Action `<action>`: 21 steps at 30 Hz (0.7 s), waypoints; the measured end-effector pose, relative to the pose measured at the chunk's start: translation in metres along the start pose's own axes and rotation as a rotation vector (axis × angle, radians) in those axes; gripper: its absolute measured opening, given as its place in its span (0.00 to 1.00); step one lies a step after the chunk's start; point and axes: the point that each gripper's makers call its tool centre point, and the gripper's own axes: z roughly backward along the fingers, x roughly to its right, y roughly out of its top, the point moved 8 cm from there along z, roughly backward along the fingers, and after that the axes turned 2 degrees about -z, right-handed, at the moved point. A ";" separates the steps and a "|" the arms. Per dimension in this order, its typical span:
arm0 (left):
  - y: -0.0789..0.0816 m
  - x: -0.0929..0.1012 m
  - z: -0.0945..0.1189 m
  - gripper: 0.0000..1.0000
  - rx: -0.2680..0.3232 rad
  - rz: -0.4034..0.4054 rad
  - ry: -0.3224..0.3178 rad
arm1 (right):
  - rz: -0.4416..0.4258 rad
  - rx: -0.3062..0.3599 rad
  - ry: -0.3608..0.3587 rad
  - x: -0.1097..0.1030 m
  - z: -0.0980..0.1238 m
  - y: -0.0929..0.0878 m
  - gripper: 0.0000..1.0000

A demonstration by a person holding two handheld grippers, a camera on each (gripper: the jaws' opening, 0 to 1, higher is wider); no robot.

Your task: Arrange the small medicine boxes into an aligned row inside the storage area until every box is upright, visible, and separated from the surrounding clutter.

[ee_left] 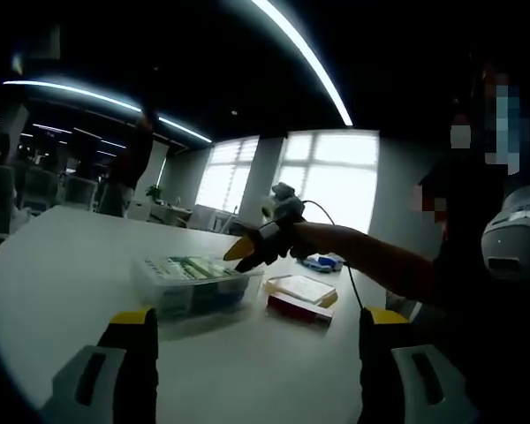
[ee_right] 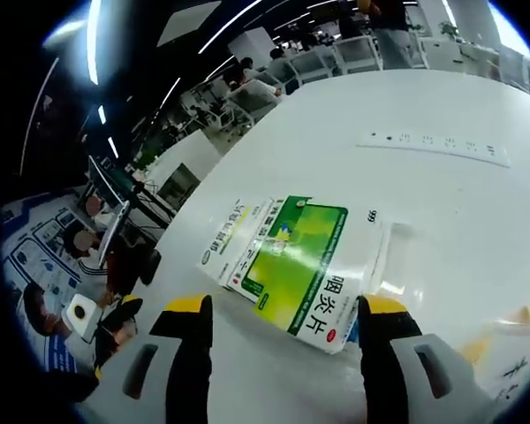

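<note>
Both grippers stand with jaws apart, the right gripper (ee_right: pixel 283 331) poised over the green medicine box (ee_right: pixel 305 265) lying flat in what seems the clear storage bin (ee_left: pixel 190 291) at centre frame, which it should pinch by its long edges to stand it upright, while the left gripper (ee_left: pixel 256 344) hangs back.

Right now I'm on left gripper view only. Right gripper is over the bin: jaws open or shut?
Observer: Open. The right gripper has nothing between its jaws.
Operator: What's under it?
Observer: A green box, label up, on top in the bin.
Operator: Anything next to that?
Observer: A white box lies alongside it, touching.
Operator: Other clutter past the bin?
Observer: A power strip lies on the table beyond it.
</note>
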 end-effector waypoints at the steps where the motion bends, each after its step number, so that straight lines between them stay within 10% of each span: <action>1: 0.000 0.000 0.000 0.94 0.001 0.000 0.000 | 0.000 -0.003 0.000 0.000 0.000 0.000 0.66; 11: 0.001 -0.001 0.003 0.95 0.003 -0.004 0.000 | 0.093 -0.006 -0.004 -0.004 0.004 -0.001 0.69; 21: 0.002 -0.006 0.008 0.96 -0.009 -0.017 0.013 | 0.331 0.179 0.031 -0.011 0.029 0.003 0.84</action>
